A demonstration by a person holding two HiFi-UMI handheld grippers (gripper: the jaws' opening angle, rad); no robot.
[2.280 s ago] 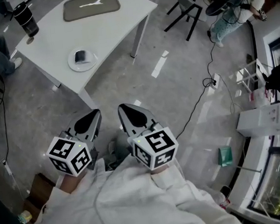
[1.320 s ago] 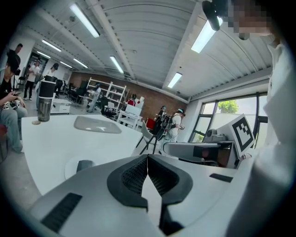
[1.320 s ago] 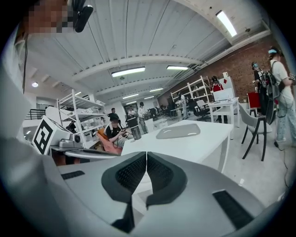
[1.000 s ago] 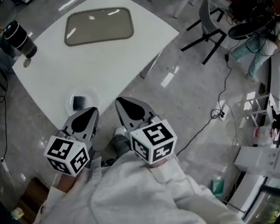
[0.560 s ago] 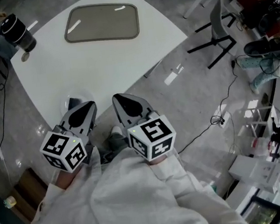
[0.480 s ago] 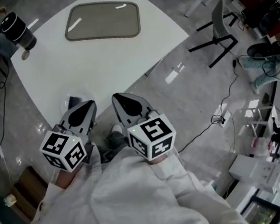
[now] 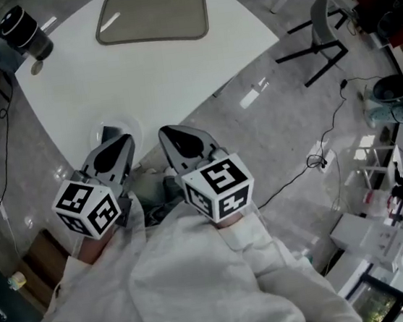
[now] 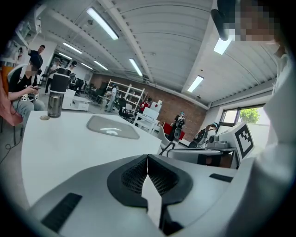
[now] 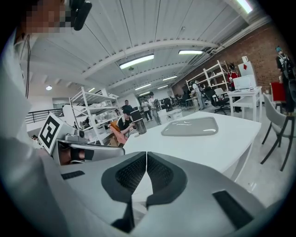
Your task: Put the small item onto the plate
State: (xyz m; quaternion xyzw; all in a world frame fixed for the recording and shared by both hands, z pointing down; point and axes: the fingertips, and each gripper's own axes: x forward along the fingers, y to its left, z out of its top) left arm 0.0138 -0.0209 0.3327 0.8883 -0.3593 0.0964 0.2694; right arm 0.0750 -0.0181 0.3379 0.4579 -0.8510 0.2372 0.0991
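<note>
Left gripper (image 7: pixel 118 143) and right gripper (image 7: pixel 173 133) are pinched shut and empty. The small item (image 7: pixel 108 134) looks to lie on the plate (image 7: pixel 130 121) at the desk's (image 7: pixel 147 76) near edge. He'd best open wide before reaching.

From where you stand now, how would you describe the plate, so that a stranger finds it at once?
Look at the big white table; the plate sits at its near edge, just beyond the tip of the left gripper. It is the only round white dish, with a small dark item on it, unlike the grey rectangular tray and dark tumbler farther away.
</note>
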